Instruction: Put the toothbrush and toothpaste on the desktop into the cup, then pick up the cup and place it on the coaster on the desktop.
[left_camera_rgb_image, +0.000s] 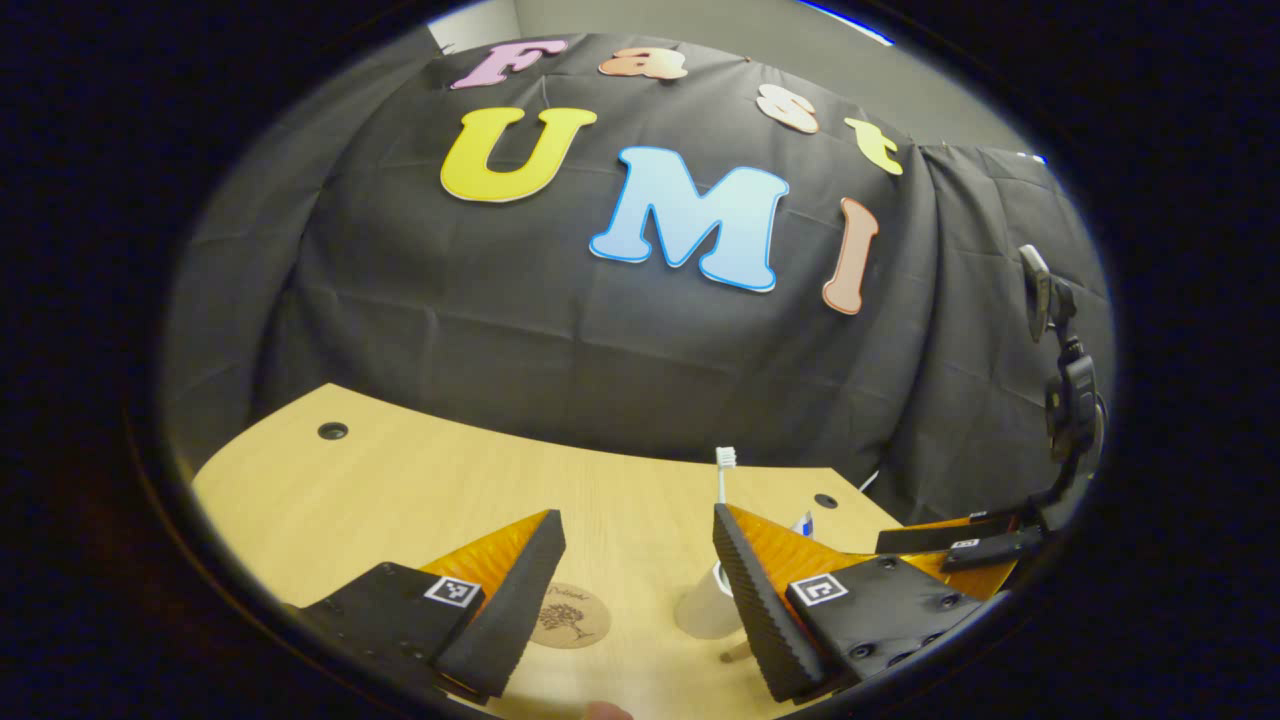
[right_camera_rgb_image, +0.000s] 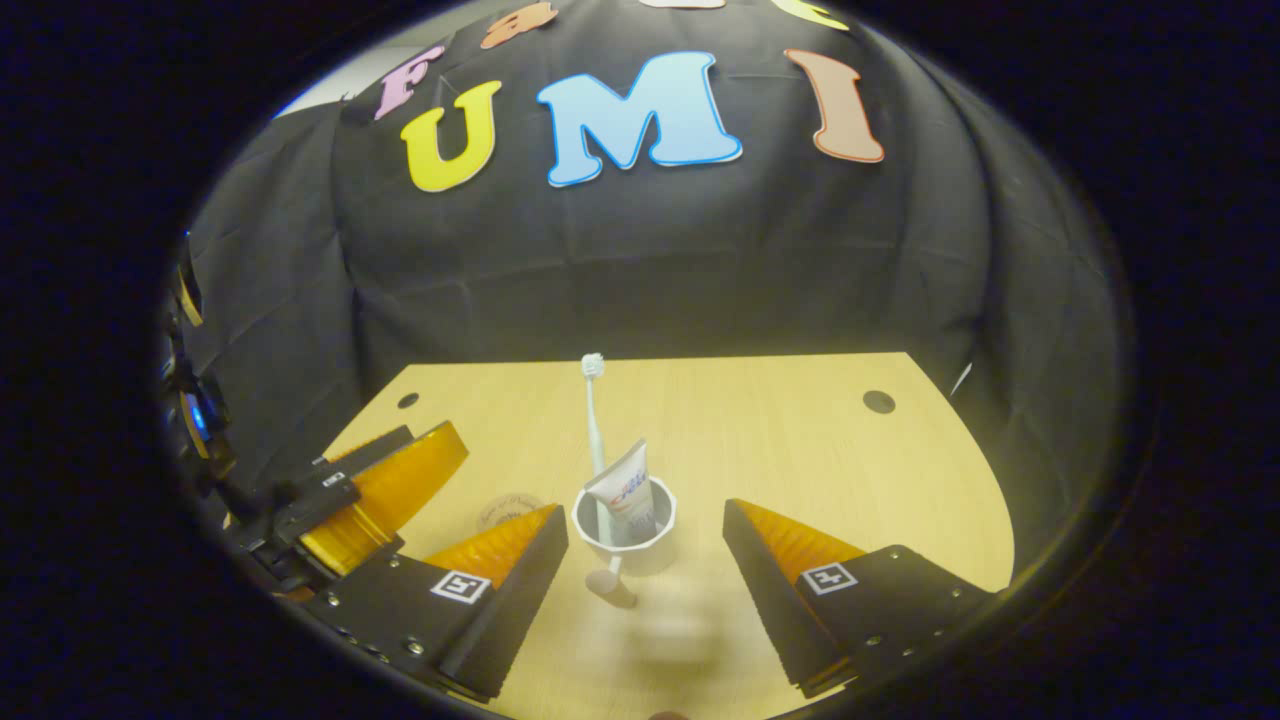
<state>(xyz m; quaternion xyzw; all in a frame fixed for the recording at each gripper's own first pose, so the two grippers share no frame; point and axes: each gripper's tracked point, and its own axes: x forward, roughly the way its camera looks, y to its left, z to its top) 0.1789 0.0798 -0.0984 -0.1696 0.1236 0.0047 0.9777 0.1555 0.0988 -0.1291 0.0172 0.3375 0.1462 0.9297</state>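
A white cup (right_camera_rgb_image: 645, 556) stands on the wooden desktop (right_camera_rgb_image: 800, 450), holding an upright white toothbrush (right_camera_rgb_image: 593, 410) and a white toothpaste tube (right_camera_rgb_image: 622, 488). My right gripper (right_camera_rgb_image: 645, 518) is open, its fingers either side of the cup and not touching it. A round brown coaster (left_camera_rgb_image: 570, 615) lies to the cup's left, partly hidden in the right gripper view as the coaster (right_camera_rgb_image: 508, 508). My left gripper (left_camera_rgb_image: 635, 545) is open above the coaster, and its right finger covers part of the cup (left_camera_rgb_image: 703, 606). The toothbrush head (left_camera_rgb_image: 725, 459) rises above that finger.
The left gripper (right_camera_rgb_image: 385, 490) sits at the left of the right gripper view, and the right gripper (left_camera_rgb_image: 960, 545) at the right edge of the left gripper view. Cable holes (right_camera_rgb_image: 879, 402) (left_camera_rgb_image: 333, 431) mark the desktop's far corners. A black clamp stand (left_camera_rgb_image: 1065, 390) rises at the right.
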